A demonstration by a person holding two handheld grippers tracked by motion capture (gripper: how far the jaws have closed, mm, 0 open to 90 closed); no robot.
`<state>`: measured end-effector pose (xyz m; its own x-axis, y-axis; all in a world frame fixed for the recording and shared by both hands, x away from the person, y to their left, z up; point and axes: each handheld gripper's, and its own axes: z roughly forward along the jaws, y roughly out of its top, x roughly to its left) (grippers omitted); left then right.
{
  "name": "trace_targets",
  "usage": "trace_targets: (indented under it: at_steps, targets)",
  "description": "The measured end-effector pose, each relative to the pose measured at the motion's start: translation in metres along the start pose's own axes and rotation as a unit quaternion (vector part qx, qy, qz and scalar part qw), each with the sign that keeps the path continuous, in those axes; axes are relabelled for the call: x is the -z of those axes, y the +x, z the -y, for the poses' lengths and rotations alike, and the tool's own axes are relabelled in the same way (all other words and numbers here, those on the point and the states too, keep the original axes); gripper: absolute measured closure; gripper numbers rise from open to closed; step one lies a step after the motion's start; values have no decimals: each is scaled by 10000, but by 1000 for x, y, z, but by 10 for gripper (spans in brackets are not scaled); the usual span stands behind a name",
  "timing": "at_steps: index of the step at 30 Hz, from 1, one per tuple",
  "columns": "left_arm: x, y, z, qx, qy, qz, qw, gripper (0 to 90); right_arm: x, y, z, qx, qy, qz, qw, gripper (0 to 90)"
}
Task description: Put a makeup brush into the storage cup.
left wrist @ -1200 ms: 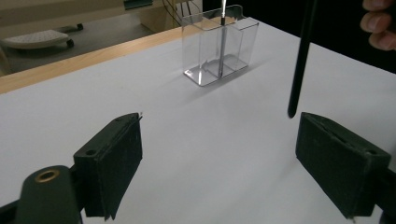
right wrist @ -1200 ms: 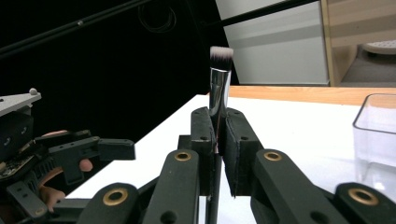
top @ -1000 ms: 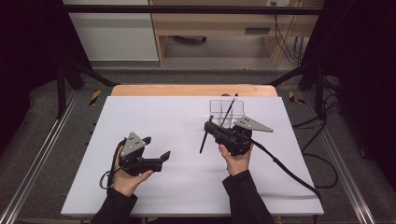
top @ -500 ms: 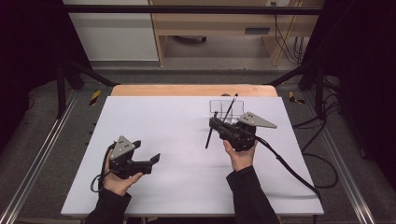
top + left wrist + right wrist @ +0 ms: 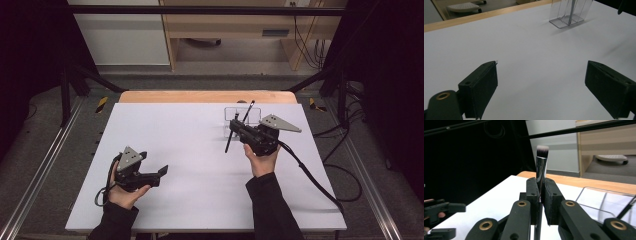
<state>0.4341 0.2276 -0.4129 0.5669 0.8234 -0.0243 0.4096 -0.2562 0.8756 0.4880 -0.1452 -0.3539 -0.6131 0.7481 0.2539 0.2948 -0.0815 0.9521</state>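
1. Right gripper [image 5: 541, 195]: jaws are clamped on a makeup brush [image 5: 541, 167], held above the white table [image 5: 190, 135] beside the clear organizer [image 5: 240, 116];
2. Left gripper [image 5: 541, 85]: jaws are spread wide, nothing is gripped

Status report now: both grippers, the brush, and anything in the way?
Right gripper shut on brush, bristles up. Left gripper open, holds nothing, low over table. Clear holder beside right gripper. Nothing in the way.
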Motion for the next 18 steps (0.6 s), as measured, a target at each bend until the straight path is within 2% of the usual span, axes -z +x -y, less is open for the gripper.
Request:
trace_targets:
  at_steps: [18]
  targets:
    - [-3,4,2,16,114,-40,9999,92,-8,-18,-15,56,-18,386,9992,839]
